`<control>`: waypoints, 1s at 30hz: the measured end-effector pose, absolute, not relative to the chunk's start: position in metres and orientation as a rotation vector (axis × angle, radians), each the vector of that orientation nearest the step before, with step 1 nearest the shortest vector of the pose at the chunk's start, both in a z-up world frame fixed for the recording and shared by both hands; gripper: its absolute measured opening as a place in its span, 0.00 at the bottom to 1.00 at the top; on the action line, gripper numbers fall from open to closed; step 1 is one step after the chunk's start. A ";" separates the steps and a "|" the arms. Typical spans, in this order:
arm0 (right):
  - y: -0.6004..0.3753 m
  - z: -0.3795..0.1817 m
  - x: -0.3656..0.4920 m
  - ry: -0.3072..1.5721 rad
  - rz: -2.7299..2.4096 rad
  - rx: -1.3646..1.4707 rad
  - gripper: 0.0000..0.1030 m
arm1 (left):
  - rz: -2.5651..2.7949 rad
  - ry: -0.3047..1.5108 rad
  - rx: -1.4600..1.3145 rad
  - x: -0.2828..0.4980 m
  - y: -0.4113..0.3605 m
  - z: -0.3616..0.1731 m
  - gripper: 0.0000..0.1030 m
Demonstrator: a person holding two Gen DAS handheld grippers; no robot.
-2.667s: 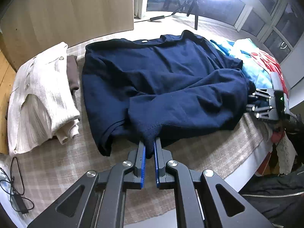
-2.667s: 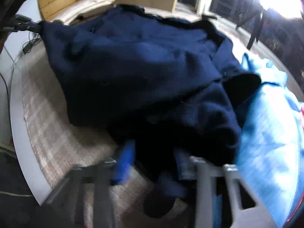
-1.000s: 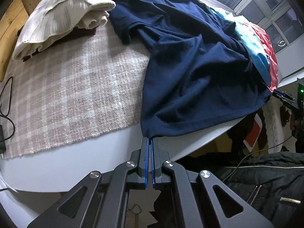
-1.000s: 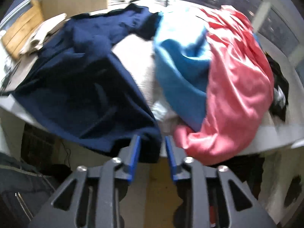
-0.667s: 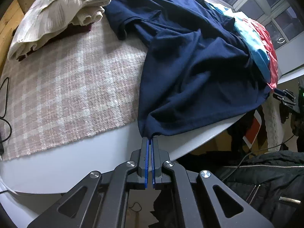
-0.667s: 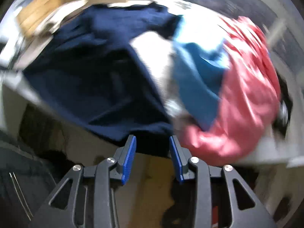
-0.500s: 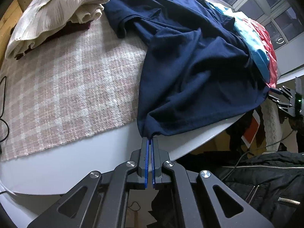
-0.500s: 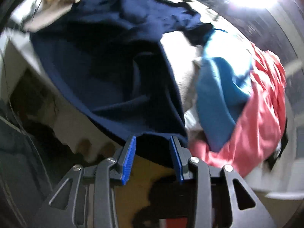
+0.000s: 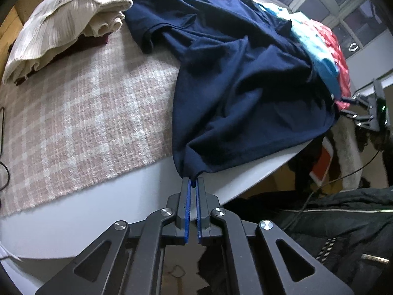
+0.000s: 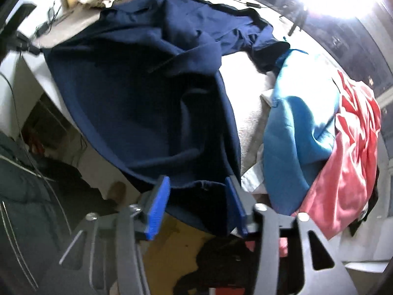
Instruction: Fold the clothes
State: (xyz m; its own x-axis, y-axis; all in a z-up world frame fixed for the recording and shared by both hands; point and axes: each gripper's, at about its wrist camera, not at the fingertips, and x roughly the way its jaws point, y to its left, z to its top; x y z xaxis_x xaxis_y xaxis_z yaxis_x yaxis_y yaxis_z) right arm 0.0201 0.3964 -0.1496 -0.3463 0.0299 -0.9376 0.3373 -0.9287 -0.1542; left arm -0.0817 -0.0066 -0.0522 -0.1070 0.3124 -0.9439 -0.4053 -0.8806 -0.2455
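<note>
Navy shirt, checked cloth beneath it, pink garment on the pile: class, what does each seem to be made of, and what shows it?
Navy shirt: probably matte cotton jersey; soft folds, stitched hem.
Checked cloth: looks like nubbly woven wool or a blend; fuzzy raised texture, frayed edge.
Pink garment: likely satin or a smooth synthetic; glossy highlights along its creases.

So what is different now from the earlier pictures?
The navy shirt was pulled from the table's middle until its hem hangs over the near edge. Both tongs are opening: the left tongs barely, hem corner between them; the right tongs wider. The cream stack stayed.
</note>
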 end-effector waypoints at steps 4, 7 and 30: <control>0.391 -0.150 0.028 0.443 -2.401 1.700 0.48 | 2.045 0.180 -1.688 -0.090 0.001 -0.062 0.17; 0.391 -0.146 0.039 0.451 -2.405 1.695 0.48 | 2.037 0.166 -1.663 -0.098 0.006 -0.069 0.15; 0.406 -0.209 -0.008 0.459 -2.151 1.719 0.08 | 2.042 0.155 -1.628 -0.105 0.008 -0.044 0.04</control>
